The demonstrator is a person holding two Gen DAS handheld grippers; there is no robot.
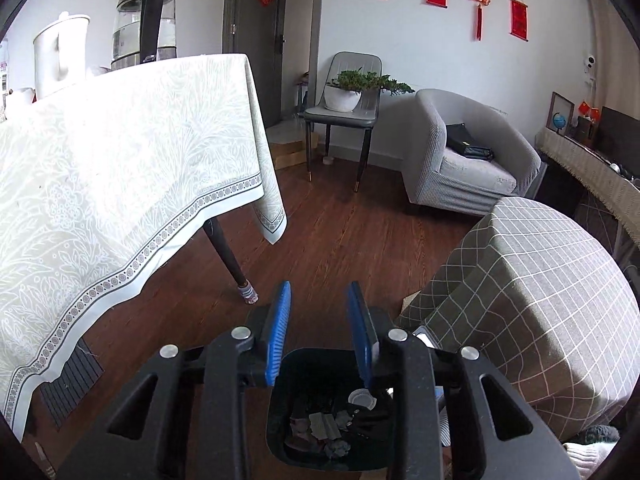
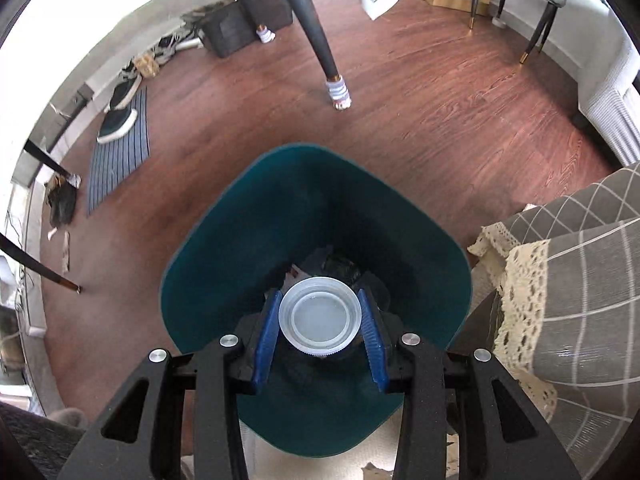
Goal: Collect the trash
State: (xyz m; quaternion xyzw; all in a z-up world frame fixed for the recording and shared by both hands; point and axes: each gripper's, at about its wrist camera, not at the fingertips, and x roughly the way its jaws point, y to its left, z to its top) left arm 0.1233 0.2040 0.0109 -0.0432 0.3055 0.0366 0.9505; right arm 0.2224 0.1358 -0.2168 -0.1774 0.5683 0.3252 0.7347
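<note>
Right hand-held gripper (image 2: 320,320) pointed steeply down into dark teal plastic trash bin (image 2: 248,216), blue pads pinching translucent round plastic lid (image 2: 319,320), left hand-held gripper (image 1: 319,328) spread apart, empty, angled over wooden floor (image 1: 340,232) above the bin.

The scraps (image 1: 326,430) in the bin (image 1: 280,400) are too small and dark to identify. The right tool (image 2: 320,322) and its lid (image 2: 319,317) hide the bottom of the bin.

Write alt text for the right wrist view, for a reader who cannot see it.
The right gripper, its blue-padded jaws closed on a round translucent plastic lid, holds it over the open mouth of a dark teal plastic trash bin on a reddish-brown wood floor. A grey checked fabric cover sits at right.
</note>
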